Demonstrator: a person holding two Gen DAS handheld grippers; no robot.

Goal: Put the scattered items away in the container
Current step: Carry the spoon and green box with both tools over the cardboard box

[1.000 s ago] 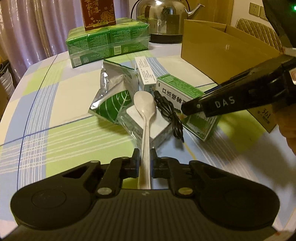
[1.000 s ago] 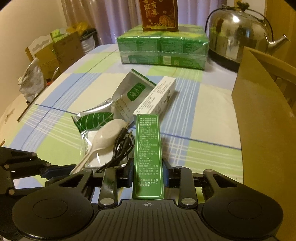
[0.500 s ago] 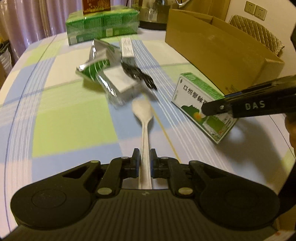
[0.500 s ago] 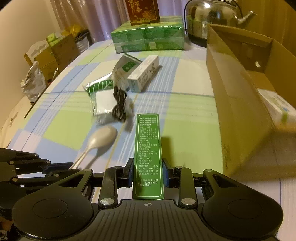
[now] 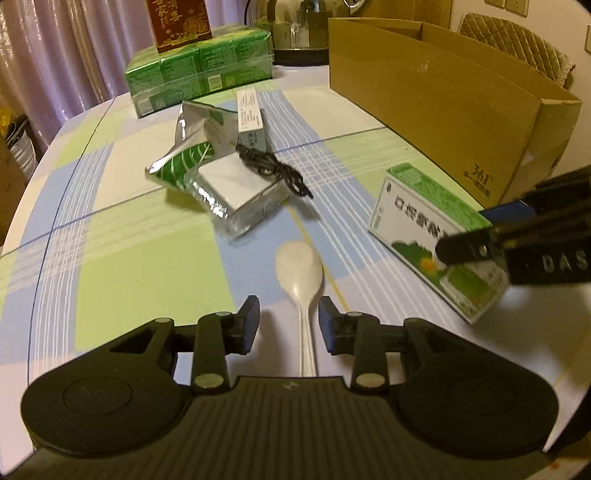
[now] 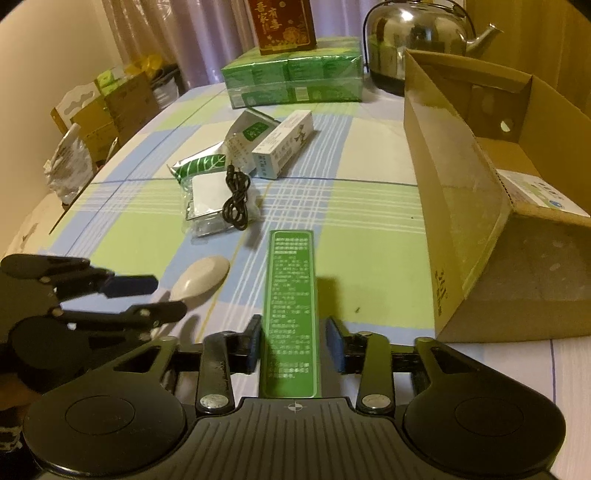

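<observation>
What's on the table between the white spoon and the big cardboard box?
The green box, gripped by the right gripper, sits between the spoon and the cardboard box, clearest in the left wrist view.

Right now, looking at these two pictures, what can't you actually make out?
- Cardboard box: in the left view its near wall hides the inside.
- Spoon: in the left view the handle's end runs under the left gripper.
- Green box: print too small in the right view, blurred in the left; unclear whether the jaws of the right gripper grip it.
- Kettle: top cut off by the left view's edge.
</observation>
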